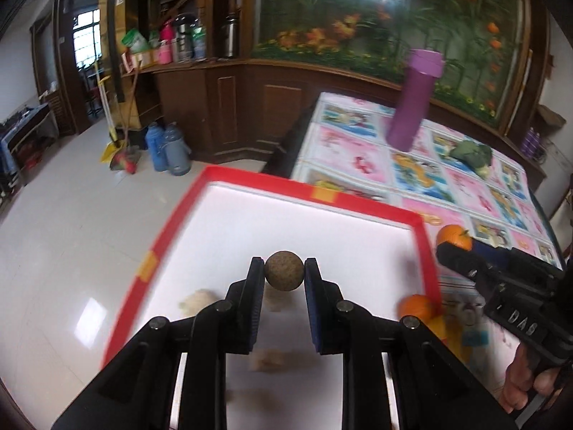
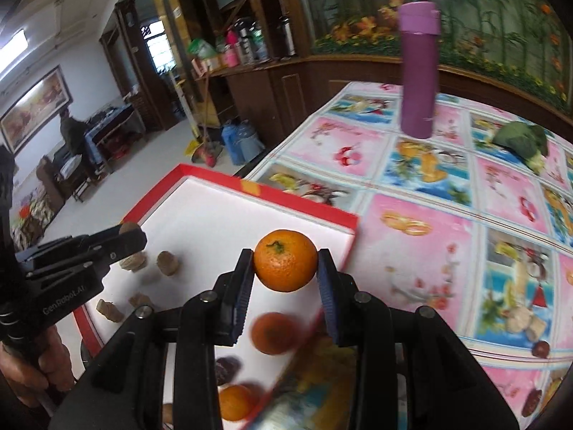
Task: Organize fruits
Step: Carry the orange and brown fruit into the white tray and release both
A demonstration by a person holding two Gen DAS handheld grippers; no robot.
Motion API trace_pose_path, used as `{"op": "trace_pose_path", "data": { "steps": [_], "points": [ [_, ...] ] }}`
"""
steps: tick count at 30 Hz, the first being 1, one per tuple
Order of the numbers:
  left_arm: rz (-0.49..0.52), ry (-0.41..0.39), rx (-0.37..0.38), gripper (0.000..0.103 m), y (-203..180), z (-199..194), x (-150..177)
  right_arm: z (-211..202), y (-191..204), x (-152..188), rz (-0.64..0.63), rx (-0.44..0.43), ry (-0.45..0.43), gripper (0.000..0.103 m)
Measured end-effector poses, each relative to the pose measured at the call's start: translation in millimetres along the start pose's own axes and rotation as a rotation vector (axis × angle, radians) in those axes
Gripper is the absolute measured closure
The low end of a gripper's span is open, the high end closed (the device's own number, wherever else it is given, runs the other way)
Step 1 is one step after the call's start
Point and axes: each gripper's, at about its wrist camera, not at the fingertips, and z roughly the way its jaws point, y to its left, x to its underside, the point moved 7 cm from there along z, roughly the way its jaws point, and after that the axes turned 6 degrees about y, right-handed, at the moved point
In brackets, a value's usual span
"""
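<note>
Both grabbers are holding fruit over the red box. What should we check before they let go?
1. Left gripper holds the brown round fruit firmly between its pads: ok.
2. Right gripper holds the orange firmly: ok.
3. Brown fruit is above the white floor of the red-rimmed box: ok.
4. Orange is inside the box edge, not over the tablecloth: cannot tell, it is near the corner.
5. Landing spot free of the other orange below: not ok.
6. Height above the box is low enough: cannot tell.

Daylit room, fisheye-warped edges, motion blur low down, glare on the floor [image 1: 89, 315].
</note>
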Motion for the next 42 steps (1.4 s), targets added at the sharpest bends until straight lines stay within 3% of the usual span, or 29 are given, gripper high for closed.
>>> {"op": "trace_pose_path", "data": {
  "steps": [10, 17, 27, 29, 30, 31, 32, 38, 42],
  "points": [
    [0.063, 0.1, -0.021, 0.082, 13, 41, -33, 46, 35, -5, -0.064, -0.005, 0.092, 0.065],
    [0.056, 0.2, 0.007, 0.082, 19, 67, -27, 62, 40, 0, -0.063, -0.028, 0.157, 0.065],
    [0.034, 0.254, -0.004, 0.081, 25, 77, -25, 68, 41, 5, -0.068, -0.016, 0.198, 0.064],
    [0.036, 0.258, -0.005, 0.077, 24, 76, -25, 68, 41, 6, -0.071, -0.021, 0.215, 0.062],
    [0.032, 0.261, -0.016, 0.067, 24, 75, -25, 67, 40, 5, -0.063, -0.034, 0.215, 0.062],
    [0.025, 0.256, -0.039, 0.053, 27, 73, -24, 64, 38, 5, -0.048, -0.048, 0.211, 0.062],
    [0.021, 0.242, -0.048, 0.048, 27, 70, -24, 59, 36, 5, -0.033, -0.065, 0.201, 0.061],
    [-0.011, 0.123, -0.051, 0.046, 22, 28, -23, 7, 15, 2, 0.026, -0.095, 0.075, 0.056],
    [0.031, 0.082, 0.022, 0.044, -13, 2, -11, -26, -12, 15, 0.065, -0.076, 0.024, 0.056]
  ]
}}
